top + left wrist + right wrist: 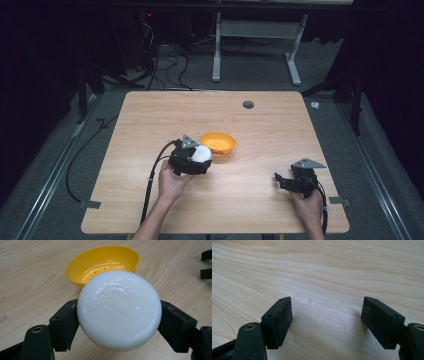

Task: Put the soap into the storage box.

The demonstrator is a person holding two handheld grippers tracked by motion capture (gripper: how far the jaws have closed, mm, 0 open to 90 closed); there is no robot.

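Observation:
A round white ball (118,310) with a glossy, slightly wet-looking surface sits between the jaws of my left gripper (118,315), which is shut on it just above the table. From above the white ball (202,153) and left gripper (192,159) lie near the table's middle, right beside a yellow bowl (218,142). The yellow bowl (102,263) stands just beyond the ball and looks empty, with small holes in its bottom. My right gripper (281,180) rests low at the front right, open, its jaws (327,320) wide apart over bare wood.
The wooden table (270,130) has a small grey cable hole (248,104) near its far edge. Black cables trail from both grippers toward the front edge. Dark floor, cables and a white frame lie beyond the table.

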